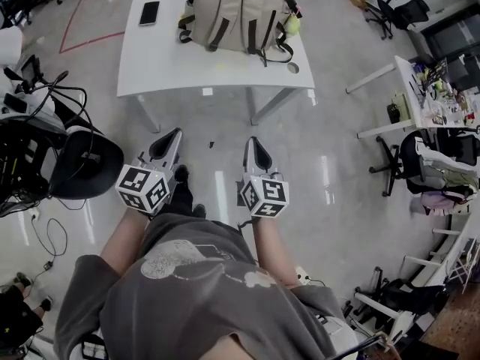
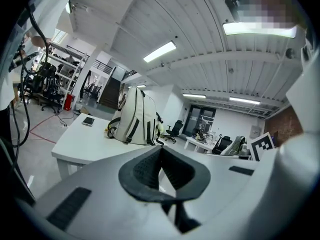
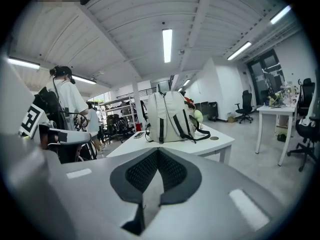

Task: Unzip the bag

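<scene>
Bright light falls from ceiling strip lights [image 3: 167, 45] above me; the floor [image 1: 225, 163] shows glare streaks; my gripper views bend and darken at the edges.

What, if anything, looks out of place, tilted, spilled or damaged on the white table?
Nothing stands out. The backpack stands upright on the table, and the phone lies flat near one corner, apart from it. No spill or damage shows in any view.
</scene>
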`<state>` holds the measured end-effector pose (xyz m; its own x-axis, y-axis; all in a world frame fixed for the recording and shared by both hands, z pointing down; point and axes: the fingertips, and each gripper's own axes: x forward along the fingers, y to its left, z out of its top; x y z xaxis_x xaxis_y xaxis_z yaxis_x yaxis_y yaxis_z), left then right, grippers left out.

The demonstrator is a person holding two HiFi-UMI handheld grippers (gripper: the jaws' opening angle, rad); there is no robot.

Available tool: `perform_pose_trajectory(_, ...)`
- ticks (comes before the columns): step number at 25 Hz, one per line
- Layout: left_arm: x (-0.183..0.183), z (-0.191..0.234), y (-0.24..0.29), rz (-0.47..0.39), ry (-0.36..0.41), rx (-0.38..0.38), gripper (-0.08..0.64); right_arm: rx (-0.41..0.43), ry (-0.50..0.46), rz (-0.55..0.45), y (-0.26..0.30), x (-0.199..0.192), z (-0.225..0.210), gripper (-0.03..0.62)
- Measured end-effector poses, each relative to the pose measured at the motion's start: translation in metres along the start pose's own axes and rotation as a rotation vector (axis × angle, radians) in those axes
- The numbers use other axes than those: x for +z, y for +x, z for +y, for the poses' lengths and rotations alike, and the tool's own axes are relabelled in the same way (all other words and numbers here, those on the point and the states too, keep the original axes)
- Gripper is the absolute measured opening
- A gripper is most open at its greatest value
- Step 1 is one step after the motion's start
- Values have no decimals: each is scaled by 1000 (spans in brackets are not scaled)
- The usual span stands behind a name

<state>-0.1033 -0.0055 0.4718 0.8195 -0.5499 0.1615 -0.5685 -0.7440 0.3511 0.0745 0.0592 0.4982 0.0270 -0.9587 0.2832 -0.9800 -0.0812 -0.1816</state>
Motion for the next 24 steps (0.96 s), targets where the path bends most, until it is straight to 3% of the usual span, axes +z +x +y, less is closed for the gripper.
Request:
perform_pose_trajectory(12, -8, -33, -35, -40, 13, -9, 6, 42, -72, 12, -36, -15, 18, -2)
perform_pose_trajectory(24, -19, -43, -50, -30, 13, 5, 6, 66, -77, 20, -50, -24, 19, -2)
